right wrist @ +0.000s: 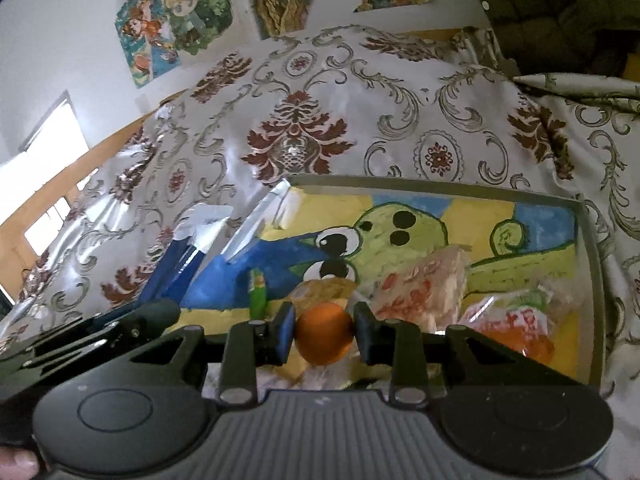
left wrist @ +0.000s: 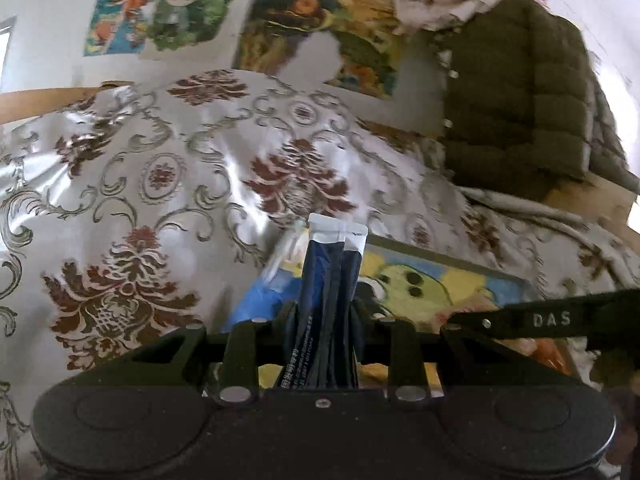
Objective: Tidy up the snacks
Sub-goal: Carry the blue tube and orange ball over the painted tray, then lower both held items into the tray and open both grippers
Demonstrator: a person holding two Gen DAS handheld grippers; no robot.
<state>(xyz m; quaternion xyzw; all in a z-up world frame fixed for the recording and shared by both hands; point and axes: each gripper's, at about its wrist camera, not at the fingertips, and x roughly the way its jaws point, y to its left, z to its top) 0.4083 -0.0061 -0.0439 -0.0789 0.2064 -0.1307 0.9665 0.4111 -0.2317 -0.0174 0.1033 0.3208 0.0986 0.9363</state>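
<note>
Through the left wrist camera, my left gripper point(left wrist: 323, 312) is clamped on a bundle of dark blue stick packets point(left wrist: 326, 280) with white sealed ends, standing up between the pads and poking out ahead of them. Behind that is the tablecloth point(left wrist: 160, 168), shiny white with maroon and grey floral swirls, and just to the right lies the tray point(left wrist: 448, 260) with its cartoon green-and-yellow bottom. Part of the other gripper cuts in at the right edge. An olive puffer jacket point(left wrist: 520, 92) hangs up in the back right, with cartoon posters point(left wrist: 160, 4) on the wall. Over on the right wrist camera, my right gripper point(right wrist: 325, 334) is closed narrow on a small round orange snack point(right wrist: 325, 336), pinched between both pads, sitting over the near edge of the tray point(right wrist: 596, 280). Inside the tray are a few clear bags with red print point(right wrist: 420, 284), a green packet point(right wrist: 258, 296) standing on end and an orange-filled bag point(right wrist: 516, 328) near the right wall. The blue stick packets point(right wrist: 180, 264) show at left, just outside the tray's left wall, over the tablecloth point(right wrist: 360, 104).
</note>
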